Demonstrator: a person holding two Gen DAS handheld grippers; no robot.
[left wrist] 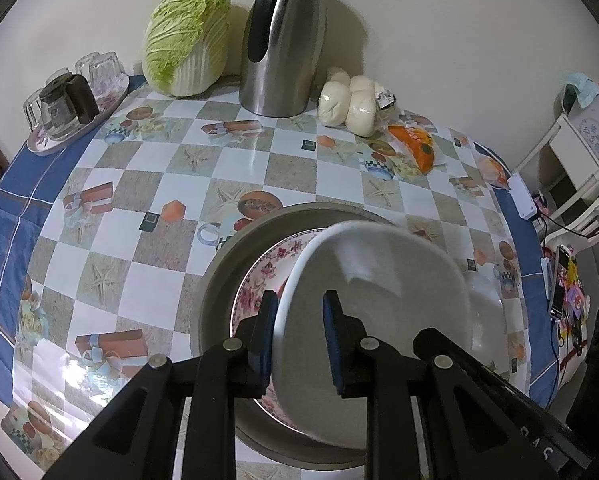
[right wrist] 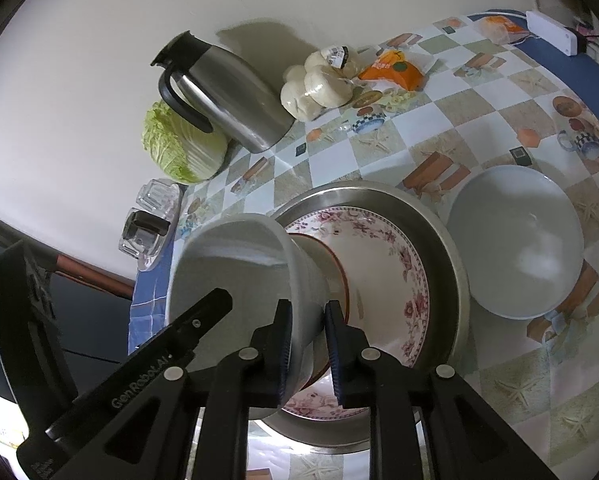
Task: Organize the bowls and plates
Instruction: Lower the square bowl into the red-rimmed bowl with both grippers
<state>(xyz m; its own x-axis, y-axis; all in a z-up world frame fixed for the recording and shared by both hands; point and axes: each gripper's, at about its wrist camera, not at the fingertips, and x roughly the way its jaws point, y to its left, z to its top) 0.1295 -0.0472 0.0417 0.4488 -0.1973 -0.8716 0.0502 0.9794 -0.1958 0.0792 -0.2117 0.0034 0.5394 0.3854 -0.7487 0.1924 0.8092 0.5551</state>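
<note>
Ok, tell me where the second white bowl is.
In the right wrist view, the second white bowl rests on the tablecloth, right of the steel basin holding the floral plate.

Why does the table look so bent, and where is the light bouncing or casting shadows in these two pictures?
Left wrist view: the fisheye lens bows the checkered tablecloth and darkens the corners; glare whitens its near left; the steel thermos jug shadows the wall; the held white bowl is blurred. Right wrist view: same bending, scene tilted; a bright streak below the thermos jug, sheen inside the second white bowl.
</note>
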